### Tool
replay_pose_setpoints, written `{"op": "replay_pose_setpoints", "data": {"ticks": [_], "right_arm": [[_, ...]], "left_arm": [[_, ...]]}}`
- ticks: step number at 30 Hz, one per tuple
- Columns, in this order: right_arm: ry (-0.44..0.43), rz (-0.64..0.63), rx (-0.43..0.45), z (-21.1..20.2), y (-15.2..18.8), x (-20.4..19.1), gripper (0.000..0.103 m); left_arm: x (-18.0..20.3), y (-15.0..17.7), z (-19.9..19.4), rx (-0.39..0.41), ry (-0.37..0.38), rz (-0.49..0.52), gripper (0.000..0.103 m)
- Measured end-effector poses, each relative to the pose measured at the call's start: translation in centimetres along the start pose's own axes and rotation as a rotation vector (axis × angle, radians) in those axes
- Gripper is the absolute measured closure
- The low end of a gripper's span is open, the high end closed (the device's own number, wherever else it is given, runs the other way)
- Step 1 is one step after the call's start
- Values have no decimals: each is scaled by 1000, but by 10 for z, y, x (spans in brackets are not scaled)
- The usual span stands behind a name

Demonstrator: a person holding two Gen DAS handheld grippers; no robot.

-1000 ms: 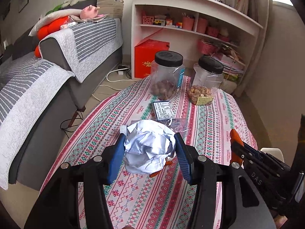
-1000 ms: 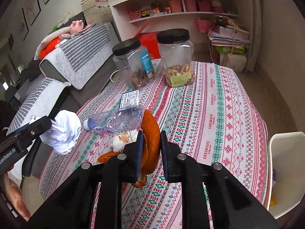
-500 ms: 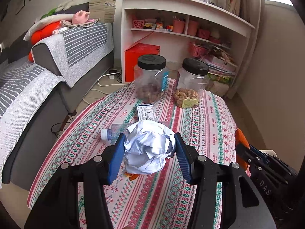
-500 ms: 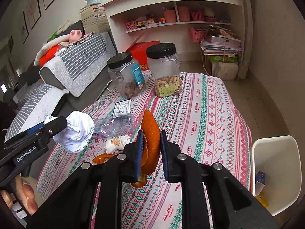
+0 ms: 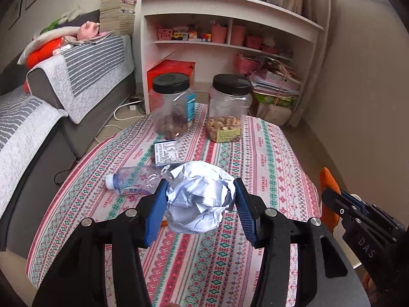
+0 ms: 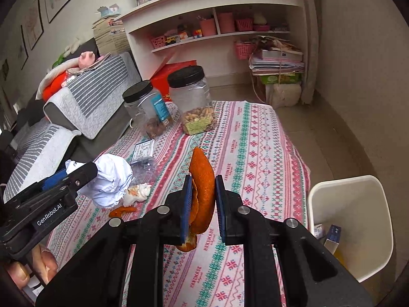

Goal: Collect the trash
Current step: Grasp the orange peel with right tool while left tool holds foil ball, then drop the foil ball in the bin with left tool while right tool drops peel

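Note:
My left gripper (image 5: 200, 199) is shut on a crumpled white paper ball (image 5: 199, 195) and holds it above the patterned tablecloth (image 5: 268, 153). My right gripper (image 6: 203, 192) is shut on an orange peel (image 6: 203, 176), held above the table. The paper ball (image 6: 110, 180) and left gripper also show at the left of the right wrist view. On the table lie a crushed clear plastic bottle (image 5: 135, 180), a small peel piece (image 6: 122, 211) and a wadded tissue (image 6: 136, 194). A white trash bin (image 6: 350, 220) stands on the floor beside the table's right edge, with some boxes inside.
Two black-lidded clear jars (image 5: 173, 107) (image 5: 228, 110) stand at the far end of the table, with a small printed packet (image 5: 165, 151) in front of them. A grey sofa (image 5: 51, 97) is to the left and a white shelf unit (image 5: 230, 38) behind.
Both grippers have risen and pulled back from the table with their loads. The trash bin has come further into the right wrist view.

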State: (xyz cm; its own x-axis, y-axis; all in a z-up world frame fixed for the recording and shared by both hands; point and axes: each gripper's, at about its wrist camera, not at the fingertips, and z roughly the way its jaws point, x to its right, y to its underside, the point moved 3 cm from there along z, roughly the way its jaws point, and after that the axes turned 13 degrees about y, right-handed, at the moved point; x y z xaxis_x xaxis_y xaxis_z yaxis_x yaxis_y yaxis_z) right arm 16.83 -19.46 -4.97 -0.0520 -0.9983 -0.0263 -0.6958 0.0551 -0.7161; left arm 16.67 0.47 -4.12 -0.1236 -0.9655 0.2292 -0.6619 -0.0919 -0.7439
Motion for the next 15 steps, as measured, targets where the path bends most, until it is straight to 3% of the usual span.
{"op": "replay_pose_setpoints", "data": {"ticks": [8,15], "right_arm": [[69,58,7,-5,-1,45,86],[173,168,-18,-7,-1,112,85]], "left_arm": [[37,5,18,-18,48,29,52],[72,14,35,-40,96,68,52]]}}
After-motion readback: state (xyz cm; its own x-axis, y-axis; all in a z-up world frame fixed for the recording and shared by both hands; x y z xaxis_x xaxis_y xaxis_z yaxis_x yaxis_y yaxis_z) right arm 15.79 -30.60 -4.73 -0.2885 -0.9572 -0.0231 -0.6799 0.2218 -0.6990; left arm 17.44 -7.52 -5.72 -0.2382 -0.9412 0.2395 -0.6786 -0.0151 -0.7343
